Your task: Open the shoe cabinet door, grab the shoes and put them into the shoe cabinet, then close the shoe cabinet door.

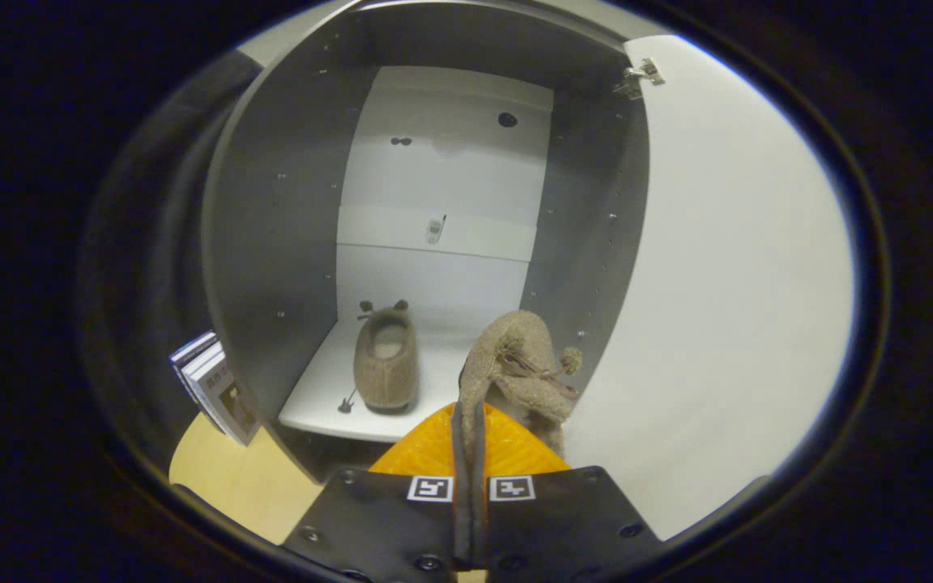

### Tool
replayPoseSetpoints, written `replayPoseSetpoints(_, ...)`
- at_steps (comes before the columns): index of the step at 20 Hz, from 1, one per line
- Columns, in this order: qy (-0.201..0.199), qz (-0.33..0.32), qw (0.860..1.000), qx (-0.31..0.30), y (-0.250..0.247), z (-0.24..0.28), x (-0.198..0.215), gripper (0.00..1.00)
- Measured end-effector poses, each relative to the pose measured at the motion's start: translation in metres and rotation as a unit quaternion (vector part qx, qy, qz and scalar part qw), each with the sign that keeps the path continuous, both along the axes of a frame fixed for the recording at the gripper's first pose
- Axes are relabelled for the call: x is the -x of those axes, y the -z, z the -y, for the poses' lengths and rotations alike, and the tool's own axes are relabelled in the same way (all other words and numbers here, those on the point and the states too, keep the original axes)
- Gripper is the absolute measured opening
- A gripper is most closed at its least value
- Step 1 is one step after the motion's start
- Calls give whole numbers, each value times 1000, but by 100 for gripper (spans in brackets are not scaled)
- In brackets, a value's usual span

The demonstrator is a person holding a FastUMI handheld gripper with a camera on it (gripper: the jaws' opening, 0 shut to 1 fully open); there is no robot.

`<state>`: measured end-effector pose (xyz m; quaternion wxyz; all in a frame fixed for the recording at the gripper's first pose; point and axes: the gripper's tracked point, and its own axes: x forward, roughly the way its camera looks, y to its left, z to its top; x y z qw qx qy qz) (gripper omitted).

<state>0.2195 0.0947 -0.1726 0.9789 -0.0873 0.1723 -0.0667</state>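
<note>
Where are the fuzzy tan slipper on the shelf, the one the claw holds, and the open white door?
Fuzzy tan slipper on shelf [386, 364], gripper view: its top.
Held fuzzy tan slipper [515, 364], gripper view: its upper.
Open white cabinet door [726, 283], gripper view: inner face.

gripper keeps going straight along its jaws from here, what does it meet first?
The gripper, shut on a fuzzy tan slipper, points into the open shoe cabinet. The held slipper leads, so it would probably meet the white shelf beside the other slipper, or the back panel; depth is unclear.
</note>
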Motion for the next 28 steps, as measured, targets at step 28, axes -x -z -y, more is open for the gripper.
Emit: replayPoseSetpoints(28, -27, -32, 999, -32, 72, 7, -188, 3)
